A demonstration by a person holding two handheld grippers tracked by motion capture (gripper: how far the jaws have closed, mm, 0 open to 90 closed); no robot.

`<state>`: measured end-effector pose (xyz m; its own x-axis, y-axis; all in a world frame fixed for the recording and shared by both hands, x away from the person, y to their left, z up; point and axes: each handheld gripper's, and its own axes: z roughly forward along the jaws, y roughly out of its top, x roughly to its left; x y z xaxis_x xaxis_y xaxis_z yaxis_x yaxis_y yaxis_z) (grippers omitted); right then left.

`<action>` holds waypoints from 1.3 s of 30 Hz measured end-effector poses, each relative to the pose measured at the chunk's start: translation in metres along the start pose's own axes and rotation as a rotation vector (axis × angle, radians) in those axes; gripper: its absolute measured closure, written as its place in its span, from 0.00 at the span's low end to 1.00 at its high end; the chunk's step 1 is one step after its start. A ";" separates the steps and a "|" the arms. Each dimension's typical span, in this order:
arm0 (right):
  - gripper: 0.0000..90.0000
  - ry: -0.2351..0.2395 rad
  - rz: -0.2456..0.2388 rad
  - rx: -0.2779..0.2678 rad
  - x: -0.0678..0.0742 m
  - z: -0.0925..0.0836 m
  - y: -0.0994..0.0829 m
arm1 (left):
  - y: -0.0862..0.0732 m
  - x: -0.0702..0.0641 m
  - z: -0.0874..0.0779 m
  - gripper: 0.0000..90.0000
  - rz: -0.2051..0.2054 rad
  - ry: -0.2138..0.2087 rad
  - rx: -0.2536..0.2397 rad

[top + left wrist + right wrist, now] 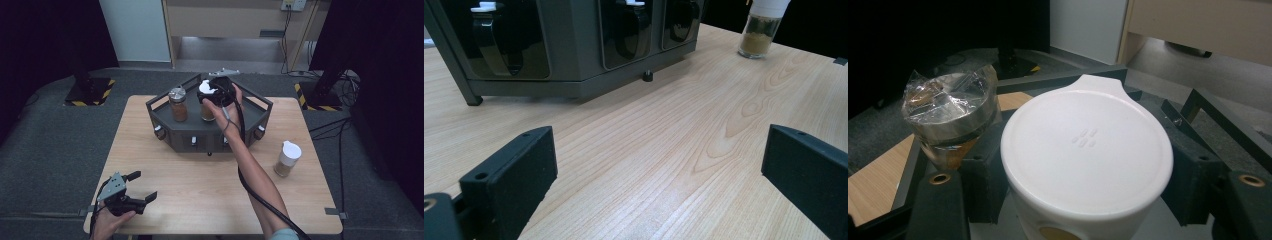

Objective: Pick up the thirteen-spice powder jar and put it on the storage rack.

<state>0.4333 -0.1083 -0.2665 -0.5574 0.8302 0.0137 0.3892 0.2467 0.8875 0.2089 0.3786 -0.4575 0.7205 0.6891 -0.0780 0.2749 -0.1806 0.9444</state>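
Holding the white-lidded jar (1087,165) tight above the rack (257,116), the right gripper (220,92) could knock the silver-lidded jar (178,104) just beside, while the left gripper (134,192) rests with its jaws wide

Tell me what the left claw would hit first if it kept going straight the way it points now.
Probably the dark grey rack ahead; the left claw hangs open over bare table before it, though depth is unclear.

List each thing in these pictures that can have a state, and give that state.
White-lid jar: lid on, upright, clamped by the right tool over the rack.
Silver-lid jar: capped, upright in the rack.
Spare jar: white lid on, upright on the table.
Left tool: open, empty, low over the table.
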 end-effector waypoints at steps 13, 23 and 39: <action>0.34 -0.004 0.001 0.001 0.000 0.005 -0.004 | 0.000 0.000 0.001 0.00 0.004 -0.006 0.003; 0.34 -0.009 -0.015 -0.008 0.003 0.005 -0.006 | 0.001 0.000 0.001 0.00 0.006 -0.008 0.004; 0.08 0.049 -0.088 -0.209 0.001 -0.041 -0.014 | 0.001 0.000 0.002 0.01 0.008 -0.010 0.009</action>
<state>0.3965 -0.1314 -0.2602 -0.6194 0.7835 -0.0498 0.1801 0.2036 0.9624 0.2101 0.3767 -0.4569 0.7287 0.6808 -0.0735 0.2749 -0.1925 0.9420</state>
